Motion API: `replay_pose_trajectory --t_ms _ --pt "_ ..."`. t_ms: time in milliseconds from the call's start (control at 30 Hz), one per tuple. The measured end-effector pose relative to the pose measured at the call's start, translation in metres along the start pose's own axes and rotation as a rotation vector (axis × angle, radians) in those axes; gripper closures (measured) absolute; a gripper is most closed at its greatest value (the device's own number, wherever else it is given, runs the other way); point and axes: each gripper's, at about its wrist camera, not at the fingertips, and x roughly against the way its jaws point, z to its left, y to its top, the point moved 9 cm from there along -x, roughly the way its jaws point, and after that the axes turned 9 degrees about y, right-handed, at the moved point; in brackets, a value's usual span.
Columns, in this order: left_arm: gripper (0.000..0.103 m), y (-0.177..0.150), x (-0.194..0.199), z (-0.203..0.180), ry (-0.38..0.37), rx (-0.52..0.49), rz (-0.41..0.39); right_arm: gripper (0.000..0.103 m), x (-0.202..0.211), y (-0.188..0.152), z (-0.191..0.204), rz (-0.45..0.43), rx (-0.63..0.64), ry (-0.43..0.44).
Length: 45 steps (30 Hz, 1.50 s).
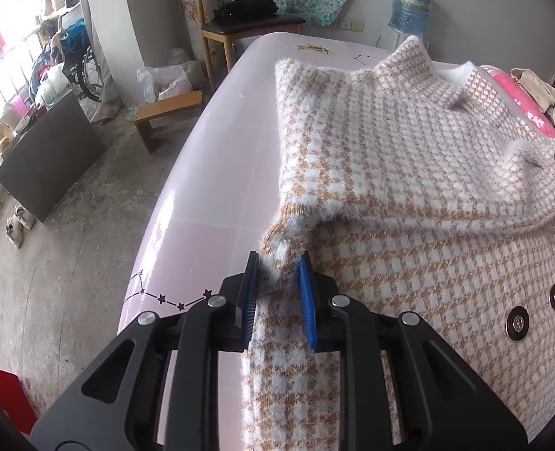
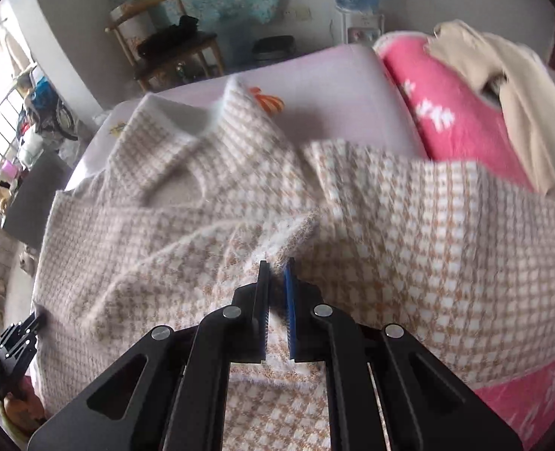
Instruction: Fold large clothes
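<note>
Fuzzy orange-and-white houndstooth knit cardigan (image 1: 409, 158) lies spread over the pale pink tabletop (image 1: 210, 173), collar toward the far end, and we see it caught at two places. At its near left edge, our left gripper (image 1: 277, 267) has its blue-padded fingers (image 1: 307, 300) pinching a gathered fold of the knit, just below the sleeve cuff that lies folded across the body. Our right gripper (image 2: 277, 274) pinches a ridge of the same fabric near the cardigan's middle, its pads pressed nearly together on the fluff, and the cloth there rises from the tabletop in a tented crease. Both grippers point steeply down at the cardigan. The right wrist view is blurred, so finer detail of the weave is lost there. Two dark round buttons (image 1: 518, 325) sit on the front panel to the right of the left gripper. Beyond the cardigan, a pink blanket with white marks (image 2: 461, 124) lies at the right, with a beige garment (image 2: 503, 75) heaped on it. A wooden chair with a dark seat (image 1: 247, 18) stands past the table's far end.
</note>
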Motion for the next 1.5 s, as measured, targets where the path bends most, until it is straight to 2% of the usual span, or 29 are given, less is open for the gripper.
replay_pose_trajectory --t_ms 67,133,200,300,433,533,633,767,833,933,1000,1100,1167,1267,1333,1400,1467,1500 --pt "0.084 0.0 0.0 0.001 -0.006 0.003 0.003 0.094 -0.015 -0.01 -0.008 0.049 0.019 -0.038" --pt "0.084 0.0 0.0 0.002 -0.013 0.01 0.006 0.088 -0.022 -0.017 -0.018 0.083 -0.01 -0.036" --pt "0.083 0.0 0.002 0.002 -0.028 0.013 0.003 0.082 -0.014 -0.016 -0.021 0.059 -0.047 -0.011" --pt "0.083 0.004 0.015 0.009 -0.089 0.035 -0.025 0.081 0.008 -0.012 -0.023 -0.001 -0.052 -0.003" --pt "0.083 0.019 0.049 0.022 -0.143 0.05 -0.109 0.081 0.028 -0.013 0.0 -0.046 0.034 0.033" --pt "0.083 0.041 0.065 0.011 -0.213 0.039 -0.144 0.081 0.02 -0.013 0.029 -0.032 0.143 0.071" --pt "0.083 0.063 0.056 -0.016 -0.3 0.024 -0.113 0.081 -0.003 -0.015 0.048 0.001 0.204 0.084" --pt "0.083 0.098 0.009 -0.045 -0.348 0.033 -0.033 0.081 -0.029 -0.02 0.048 0.038 0.19 0.085" --pt "0.083 0.111 -0.023 -0.054 -0.342 0.012 0.027 0.081 -0.031 -0.02 0.042 0.037 0.188 0.072" --pt "0.085 0.114 -0.07 -0.042 -0.187 0.0 0.105 0.08 -0.031 -0.022 0.029 0.039 0.168 0.065" --pt "0.088 0.117 -0.073 -0.033 -0.231 0.064 0.112 0.079 -0.029 -0.022 0.02 0.037 0.145 0.082" --pt "0.091 0.115 -0.073 -0.021 -0.237 0.1 0.12 0.079 -0.026 -0.021 0.009 0.037 0.13 0.063" --pt "0.091 0.118 -0.066 -0.02 -0.244 0.091 0.096 0.079 -0.025 -0.017 0.011 0.037 0.128 0.068" --pt "0.089 0.135 -0.049 -0.031 -0.292 0.051 0.019 0.079 -0.021 -0.004 0.027 0.005 0.167 0.097" --pt "0.084 0.148 -0.048 -0.036 -0.285 0.047 -0.003 0.077 -0.027 0.006 0.037 0.001 0.179 0.112" --pt "0.081 0.154 -0.061 -0.039 -0.221 0.044 0.014 0.077 -0.04 0.009 0.04 0.023 0.168 0.127" --pt "0.081 0.152 -0.082 -0.028 -0.052 0.025 0.033 0.077 -0.053 0.01 0.027 0.047 0.145 0.067" --pt "0.078 0.149 -0.089 -0.023 -0.014 0.021 0.039 0.077 -0.055 0.011 0.021 0.047 0.132 0.059"
